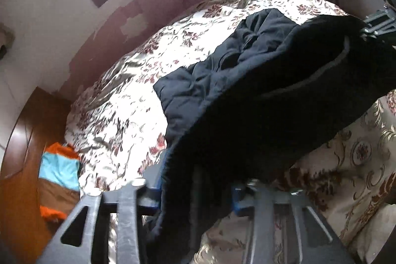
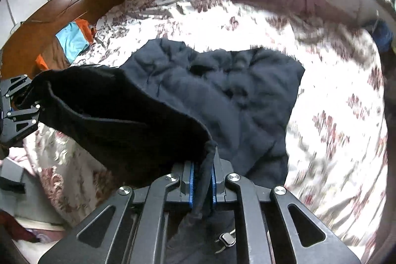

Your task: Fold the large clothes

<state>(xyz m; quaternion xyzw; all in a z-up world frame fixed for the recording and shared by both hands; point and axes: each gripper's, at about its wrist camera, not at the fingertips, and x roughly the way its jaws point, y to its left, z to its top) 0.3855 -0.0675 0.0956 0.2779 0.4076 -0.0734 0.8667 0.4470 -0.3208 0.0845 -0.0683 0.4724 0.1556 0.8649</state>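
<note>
a bed point(image 1: 128, 95) in a floral cover fills the middle of my left view. the dark padded jacket point(image 1: 222, 71) lies on it, right of centre, its near edge lifted.

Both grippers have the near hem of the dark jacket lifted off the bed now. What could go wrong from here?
1. The right gripper pinches only a thin bunched strip of the dark navy quilted jacket; it could slip out.
2. The hem sags between the grippers, so the fold may land crooked.
3. The left gripper is buried under fabric, so its hold can't be checked.
</note>
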